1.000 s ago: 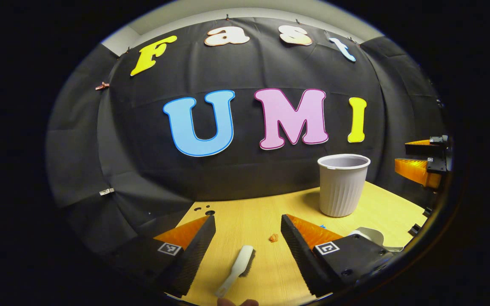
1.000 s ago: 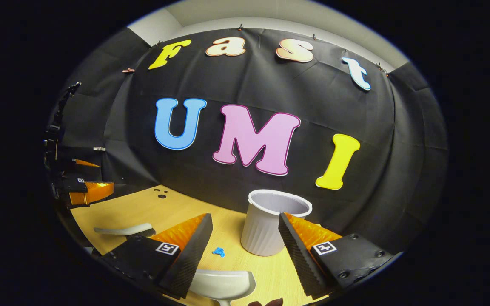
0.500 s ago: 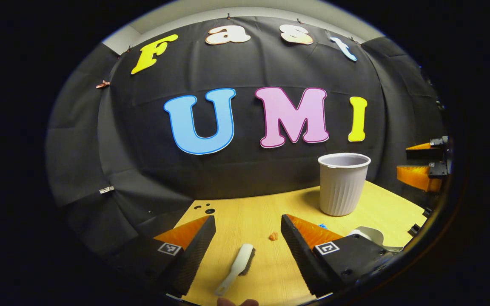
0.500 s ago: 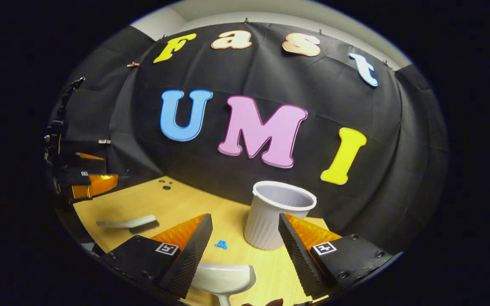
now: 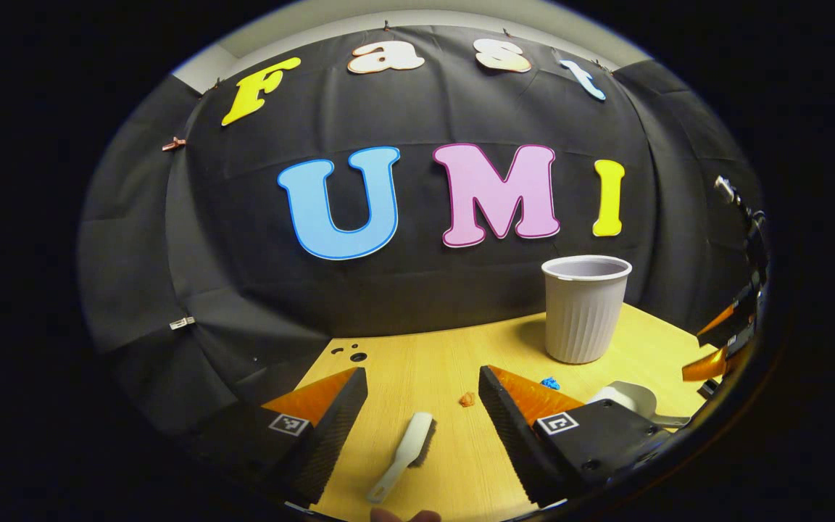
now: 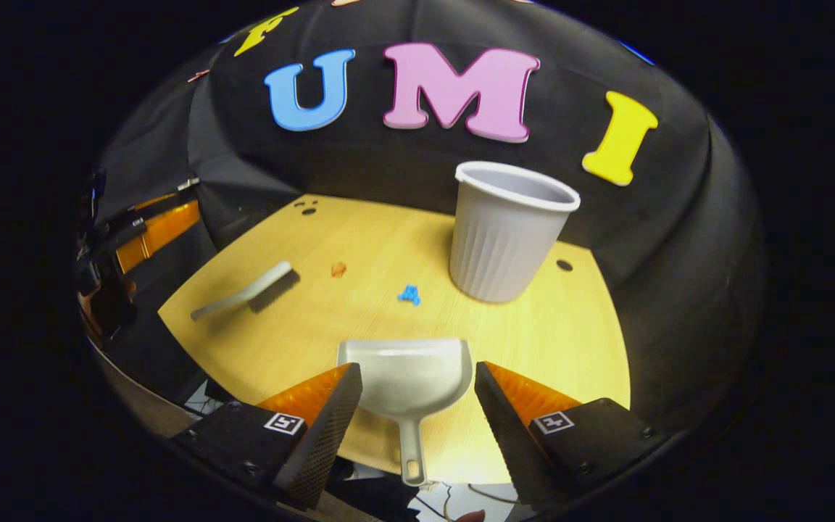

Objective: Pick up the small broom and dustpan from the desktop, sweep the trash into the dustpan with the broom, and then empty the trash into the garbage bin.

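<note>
Lighting is looking pretty moody in both views: the pale yellow wooden desk [image 6: 359, 304] is catching most of the light from above while the black cloth backdrop is soaking up nearly everything else. In the right gripper view a bright patch is glowing on the desk around the white plastic dustpan [image 6: 406, 377], and the ribbed grey plastic bin [image 6: 506, 230] is throwing a soft shadow at its base. The small white brush [image 6: 247, 291] is also dropping a short shadow beside its bristles. The fisheye is bending the desk edges into curves, and things near the rim are getting dim and a bit smeared. The centres are staying sharp, with no motion blur.
</note>
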Tool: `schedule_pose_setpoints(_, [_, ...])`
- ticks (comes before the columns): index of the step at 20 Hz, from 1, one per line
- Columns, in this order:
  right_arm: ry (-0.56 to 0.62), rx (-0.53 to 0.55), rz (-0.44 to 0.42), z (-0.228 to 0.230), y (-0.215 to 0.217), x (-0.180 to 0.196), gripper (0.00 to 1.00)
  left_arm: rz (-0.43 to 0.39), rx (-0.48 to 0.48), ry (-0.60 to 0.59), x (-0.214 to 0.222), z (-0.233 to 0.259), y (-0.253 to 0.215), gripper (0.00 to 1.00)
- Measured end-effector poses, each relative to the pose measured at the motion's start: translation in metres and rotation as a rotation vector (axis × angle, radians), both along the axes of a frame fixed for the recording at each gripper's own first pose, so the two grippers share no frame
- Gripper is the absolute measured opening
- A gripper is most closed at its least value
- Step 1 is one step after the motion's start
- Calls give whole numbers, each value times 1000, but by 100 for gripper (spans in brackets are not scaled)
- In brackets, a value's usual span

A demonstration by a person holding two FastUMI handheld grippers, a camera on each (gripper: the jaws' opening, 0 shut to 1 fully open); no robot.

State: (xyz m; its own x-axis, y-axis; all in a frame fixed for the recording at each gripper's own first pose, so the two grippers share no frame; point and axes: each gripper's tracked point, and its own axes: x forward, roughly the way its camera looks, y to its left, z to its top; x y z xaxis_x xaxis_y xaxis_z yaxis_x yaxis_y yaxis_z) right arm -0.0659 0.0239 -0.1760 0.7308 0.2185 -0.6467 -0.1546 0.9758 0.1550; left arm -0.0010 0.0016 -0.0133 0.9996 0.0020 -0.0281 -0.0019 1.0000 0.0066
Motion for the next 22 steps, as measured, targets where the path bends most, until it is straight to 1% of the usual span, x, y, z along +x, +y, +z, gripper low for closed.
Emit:
schedule_pose_setpoints(4, [166, 4, 27, -51, 10, -19, 98, -4, 9, 7, 1, -3, -3, 98])
schedule_pose_setpoints(6, [240, -13, 37, -78, 12, -26, 98, -5, 13, 9, 0, -4, -3, 98])
schedule_pose_setpoints(10, [329, -30, 55, -126, 22, -27, 98, -4, 16, 21, 0, -8, -2, 98])
schedule_pose_setpoints(13, [374, -52, 57, -153, 24, -23, 98, -2, 28, 25, 1, -8, -2, 98])
schedule_pose_setpoints(19, [415, -47, 33, -176, 27, -4, 97, -4, 31, 40, 1, -13, -3, 98])
schedule_pose_setpoints(20, [418, -47, 32, -177, 27, -1, 95, -4, 31, 42, 2, -15, -4, 98])
schedule_pose_setpoints(21, [425, -45, 33, -179, 29, 1, 89, -4, 30, 43, 2, -16, -4, 98])
schedule_pose_setpoints(22, [435, -43, 37, -182, 31, 2, 86, -2, 28, 46, 3, -16, -3, 98])
